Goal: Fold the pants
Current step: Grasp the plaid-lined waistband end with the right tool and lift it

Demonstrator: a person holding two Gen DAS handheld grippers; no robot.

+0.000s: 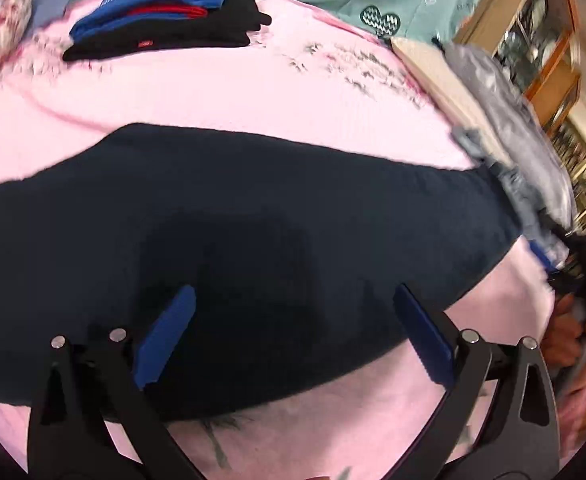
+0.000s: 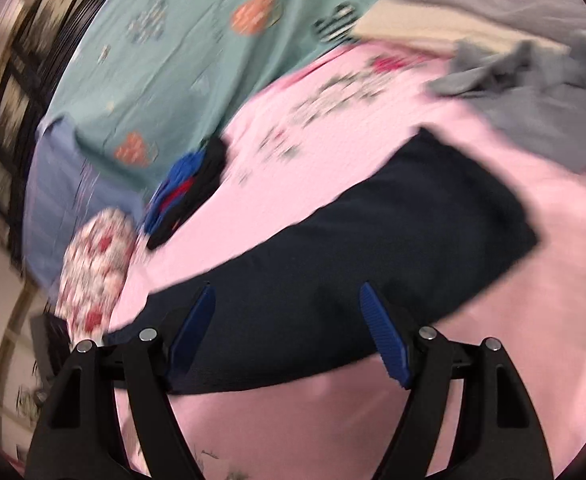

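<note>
Dark navy pants point(image 1: 253, 216) lie flat, folded lengthwise, across a pink bedspread point(image 1: 221, 92). My left gripper point(image 1: 293, 300) is open and empty, hovering just above the middle of the pants. In the right wrist view the same pants point(image 2: 393, 240) run from lower left to upper right. My right gripper point(image 2: 287, 300) is open and empty above their near end. The right gripper and the hand that holds it show at the right edge of the left wrist view point(image 1: 573, 264).
A stack of folded black, red and blue clothes point(image 1: 161, 20) sits at the far side of the bed. Loose grey garments point(image 2: 533, 92) lie in a pile beside the pants. A teal patterned sheet point(image 2: 197, 48) and a floral pillow point(image 2: 97, 268) lie beyond. Wooden shelves point(image 1: 545, 40) stand at right.
</note>
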